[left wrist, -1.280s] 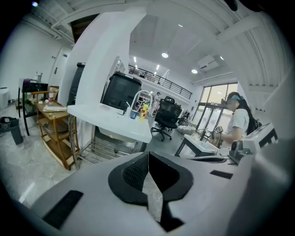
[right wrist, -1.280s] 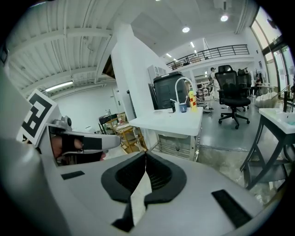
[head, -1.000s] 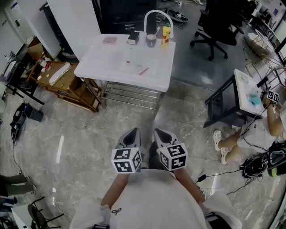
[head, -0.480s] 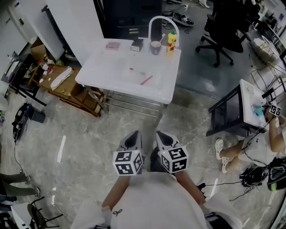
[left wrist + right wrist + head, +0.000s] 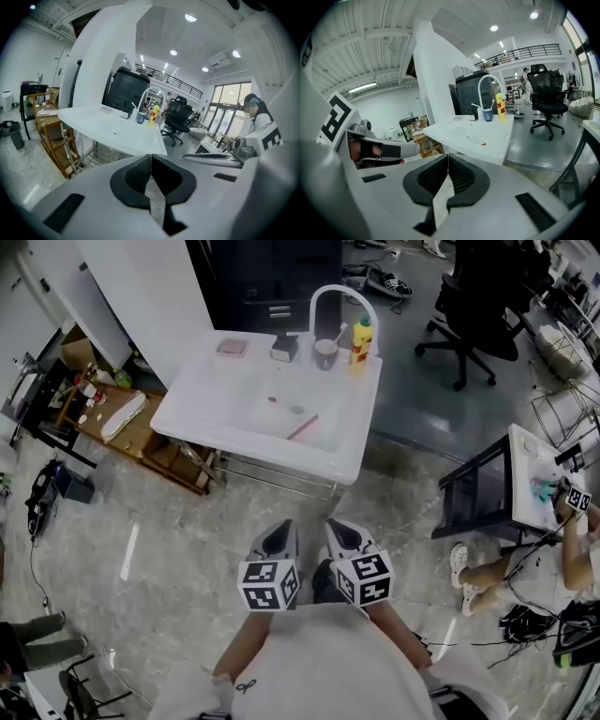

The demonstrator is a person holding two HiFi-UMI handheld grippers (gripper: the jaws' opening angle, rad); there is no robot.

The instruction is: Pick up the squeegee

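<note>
A white sink table (image 5: 211, 395) stands ahead of me on the marble floor. In its basin lies a slim pinkish-red tool (image 5: 302, 427), probably the squeegee; the right gripper view shows it as a small red speck (image 5: 483, 144). My left gripper (image 5: 277, 538) and right gripper (image 5: 343, 533) are held side by side close to my body, well short of the table. Both are shut with nothing between the pads (image 5: 138, 174) (image 5: 461, 176). In their own views the left gripper (image 5: 151, 157) and right gripper (image 5: 448, 157) point at the table.
On the table's far edge are a white arched faucet (image 5: 342, 296), a cup (image 5: 325, 352), a yellow bottle (image 5: 361, 341), a dark box (image 5: 284, 348) and a pink dish (image 5: 232, 347). A wooden cart (image 5: 122, 418) stands left, an office chair (image 5: 478, 306) far right, a seated person (image 5: 525, 568) right.
The sink table has come nearer and lower in the head view as I walk toward it. Both grippers stay shut and side by side in front of my body.
</note>
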